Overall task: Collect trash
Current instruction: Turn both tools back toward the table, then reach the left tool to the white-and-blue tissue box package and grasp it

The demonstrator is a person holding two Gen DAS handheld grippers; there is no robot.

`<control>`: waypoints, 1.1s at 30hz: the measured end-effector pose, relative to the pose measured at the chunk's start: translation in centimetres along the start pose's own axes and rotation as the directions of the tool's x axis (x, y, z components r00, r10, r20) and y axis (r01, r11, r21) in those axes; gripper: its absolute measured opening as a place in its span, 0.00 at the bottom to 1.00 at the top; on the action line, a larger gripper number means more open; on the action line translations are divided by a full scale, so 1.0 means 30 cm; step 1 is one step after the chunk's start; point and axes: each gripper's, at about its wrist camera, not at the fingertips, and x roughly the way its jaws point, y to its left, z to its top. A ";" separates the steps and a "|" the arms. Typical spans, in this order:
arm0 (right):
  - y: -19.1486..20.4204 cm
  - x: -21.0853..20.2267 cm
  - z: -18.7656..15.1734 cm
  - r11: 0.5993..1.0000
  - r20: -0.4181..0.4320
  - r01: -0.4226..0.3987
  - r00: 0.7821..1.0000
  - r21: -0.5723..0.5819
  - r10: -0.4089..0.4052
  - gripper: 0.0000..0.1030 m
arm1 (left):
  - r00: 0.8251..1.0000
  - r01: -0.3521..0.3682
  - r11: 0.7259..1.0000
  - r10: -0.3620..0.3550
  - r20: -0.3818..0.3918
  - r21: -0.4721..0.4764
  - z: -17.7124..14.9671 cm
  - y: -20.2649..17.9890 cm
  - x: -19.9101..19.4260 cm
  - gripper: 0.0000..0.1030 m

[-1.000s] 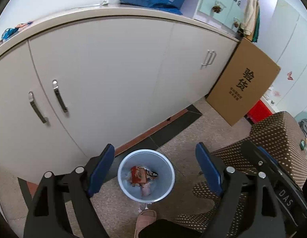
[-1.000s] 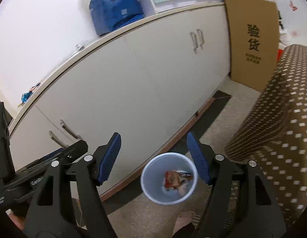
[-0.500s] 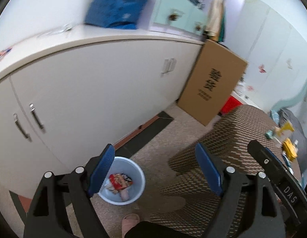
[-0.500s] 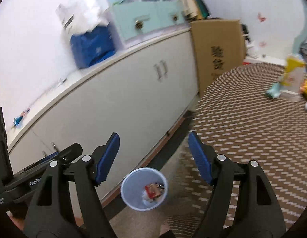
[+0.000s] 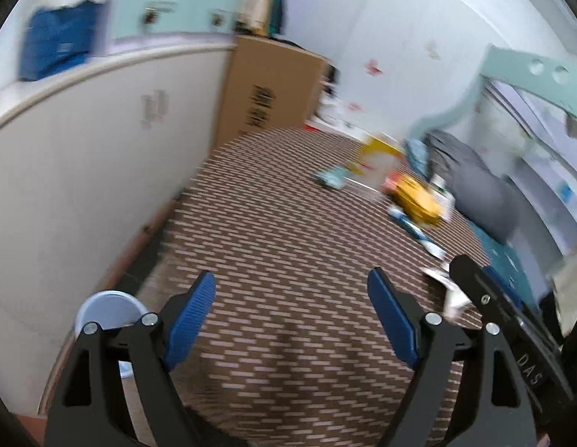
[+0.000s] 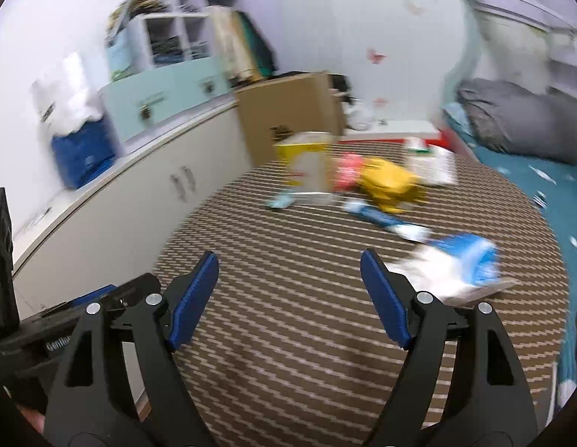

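Note:
Both views are motion-blurred. My left gripper (image 5: 292,313) is open and empty above a brown patterned table (image 5: 288,238). My right gripper (image 6: 288,290) is open and empty above the same table (image 6: 288,335). Trash lies on the table's far side: a yellow wrapper (image 6: 389,182) (image 5: 419,201), a yellow and white carton (image 6: 307,164) (image 5: 374,160), a small teal packet (image 6: 279,203) (image 5: 331,178), a blue and white wrapper (image 6: 381,219), and a blue and white bag (image 6: 456,264) just right of my right gripper. The light blue bin (image 5: 109,311) stands on the floor at lower left, its contents hidden.
White cabinets (image 5: 83,171) run along the left, with a blue bag (image 6: 83,152) on top. A cardboard box (image 5: 270,97) leans at their far end. A bed with a grey pillow (image 6: 519,123) and teal sheet lies at right.
Both grippers have swung up and to the right, away from the bin on the floor and over the table. The trash on the table has come into view. Both stay open.

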 end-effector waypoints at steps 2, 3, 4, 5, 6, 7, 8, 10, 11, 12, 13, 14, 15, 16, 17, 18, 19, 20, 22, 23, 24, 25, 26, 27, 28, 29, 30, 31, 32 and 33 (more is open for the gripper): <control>-0.101 -0.027 -0.013 0.999 -0.005 0.047 0.999 0.025 -0.046 0.75 | 0.999 0.041 0.999 -0.041 -0.021 0.030 -0.018 -0.081 0.035 0.79; -0.150 -0.038 -0.018 0.997 -0.010 0.068 0.998 0.039 -0.068 0.75 | 0.997 0.065 0.997 -0.063 -0.037 0.047 -0.034 -0.137 0.057 0.79; -0.187 -0.043 -0.021 0.995 -0.012 0.085 0.996 0.048 -0.084 0.75 | 0.996 0.081 0.995 -0.078 -0.050 0.057 -0.044 -0.176 0.075 0.79; -0.238 -0.054 -0.028 0.992 -0.015 0.105 0.994 0.063 -0.105 0.75 | 0.993 0.100 0.993 -0.096 -0.067 0.066 -0.051 -0.210 0.094 0.79; -0.287 -0.065 -0.035 0.989 -0.020 0.128 0.992 0.079 -0.127 0.75 | 0.989 0.129 0.989 -0.123 -0.084 0.076 -0.066 -0.256 0.115 0.79; -0.336 -0.078 -0.042 0.985 -0.021 0.142 0.990 0.096 -0.141 0.75 | 0.985 0.150 0.985 -0.142 -0.094 0.082 -0.076 -0.288 0.131 0.79; -0.373 -0.084 -0.047 0.983 -0.026 0.150 0.989 0.109 -0.148 0.75 | 0.983 0.163 0.983 -0.154 -0.105 0.088 -0.086 -0.317 0.149 0.79; -0.420 -0.086 -0.052 0.979 -0.043 0.163 0.986 0.121 -0.159 0.75 | 0.977 0.182 0.979 -0.168 -0.131 0.096 -0.104 -0.375 0.191 0.79; -0.455 -0.088 -0.057 0.977 -0.047 0.167 0.986 0.131 -0.162 0.75 | 0.975 0.190 0.977 -0.176 -0.138 0.098 -0.110 -0.394 0.207 0.79; -0.476 -0.089 -0.061 0.975 -0.052 0.173 0.985 0.137 -0.167 0.75 | 0.972 0.194 0.976 -0.178 -0.150 0.096 -0.112 -0.411 0.228 0.79; -0.504 -0.085 -0.064 0.974 -0.059 0.170 0.985 0.148 -0.163 0.75 | 0.968 0.204 0.975 -0.188 -0.164 0.090 -0.117 -0.429 0.251 0.79; -0.520 -0.083 -0.066 0.974 -0.062 0.166 0.986 0.155 -0.158 0.75 | 0.965 0.215 0.973 -0.198 -0.172 0.085 -0.121 -0.441 0.266 0.79; -0.543 -0.082 -0.070 0.973 -0.067 0.166 0.985 0.162 -0.157 0.75 | 0.964 0.212 0.974 -0.195 -0.181 0.076 -0.119 -0.453 0.292 0.79; -0.552 -0.076 -0.071 0.973 -0.072 0.164 0.985 0.164 -0.154 0.75 | 0.963 0.208 0.976 -0.192 -0.189 0.068 -0.117 -0.460 0.312 0.79; -0.570 -0.068 -0.073 0.974 -0.081 0.157 0.986 0.166 -0.145 0.75 | 0.961 0.209 0.976 -0.195 -0.195 0.055 -0.117 -0.467 0.335 0.79; -0.577 -0.052 -0.071 0.974 -0.091 0.155 0.986 0.164 -0.141 0.75 | 0.961 0.206 0.977 -0.193 -0.198 0.047 -0.116 -0.472 0.351 0.79; -0.588 -0.037 -0.072 0.975 -0.102 0.149 0.986 0.163 -0.133 0.75 | 0.959 0.211 0.977 -0.200 -0.199 0.033 -0.114 -0.477 0.365 0.79; -0.594 -0.026 -0.073 0.976 -0.110 0.146 0.986 0.162 -0.129 0.75 | 0.957 0.219 0.975 -0.211 -0.201 0.021 -0.107 -0.479 0.375 0.79; -0.602 0.000 -0.071 0.978 -0.124 0.135 0.986 0.161 -0.115 0.75 | 0.957 0.216 0.976 -0.208 -0.200 0.017 -0.091 -0.500 0.405 0.79; -0.606 0.013 -0.070 0.978 -0.129 0.130 0.986 0.163 -0.109 0.75 | 0.959 0.213 0.977 -0.205 -0.199 0.024 -0.083 -0.502 0.409 0.79; -0.608 0.026 -0.069 0.978 -0.139 0.129 0.985 0.162 -0.107 0.75 | 0.960 0.209 0.977 -0.199 -0.196 0.033 -0.076 -0.510 0.418 0.79; -0.610 0.037 -0.068 0.980 -0.147 0.123 0.984 0.159 -0.100 0.75 | 0.961 0.207 0.978 -0.196 -0.193 0.036 -0.071 -0.512 0.421 0.79; -0.609 0.055 -0.066 0.982 -0.160 0.111 0.983 0.155 -0.086 0.75 | 0.962 0.203 0.978 -0.193 -0.191 0.037 -0.065 -0.517 0.431 0.79; -0.611 0.069 -0.063 0.983 -0.169 0.110 0.982 0.147 -0.085 0.76 | 0.964 0.204 0.978 -0.194 -0.185 0.036 -0.059 -0.520 0.440 0.77; -0.605 0.074 -0.058 0.984 -0.166 0.114 0.982 0.133 -0.092 0.76 | 0.963 0.208 0.978 -0.199 -0.180 0.035 -0.056 -0.518 0.441 0.72; -0.601 0.085 -0.053 0.986 -0.172 0.111 0.981 0.125 -0.089 0.76 | 0.962 0.216 0.976 -0.207 -0.177 0.032 -0.051 -0.519 0.444 0.70; -0.599 0.093 -0.048 0.987 -0.176 0.107 0.981 0.120 -0.085 0.76 | 0.961 0.223 0.974 -0.216 -0.173 0.025 -0.045 -0.522 0.452 0.66; -0.598 0.100 -0.043 0.988 -0.179 0.104 0.980 0.118 -0.082 0.76 | 0.960 0.229 0.973 -0.221 -0.172 0.024 -0.039 -0.526 0.454 0.60; -0.598 0.109 -0.039 0.988 -0.187 0.099 0.979 0.115 -0.077 0.76 | 0.959 0.237 0.971 -0.230 -0.169 0.025 -0.036 -0.528 0.454 0.56; -0.595 0.115 -0.036 0.989 -0.196 0.100 0.978 0.105 -0.078 0.76 | 0.956 0.250 0.968 -0.242 -0.166 0.032 -0.033 -0.534 0.452 0.46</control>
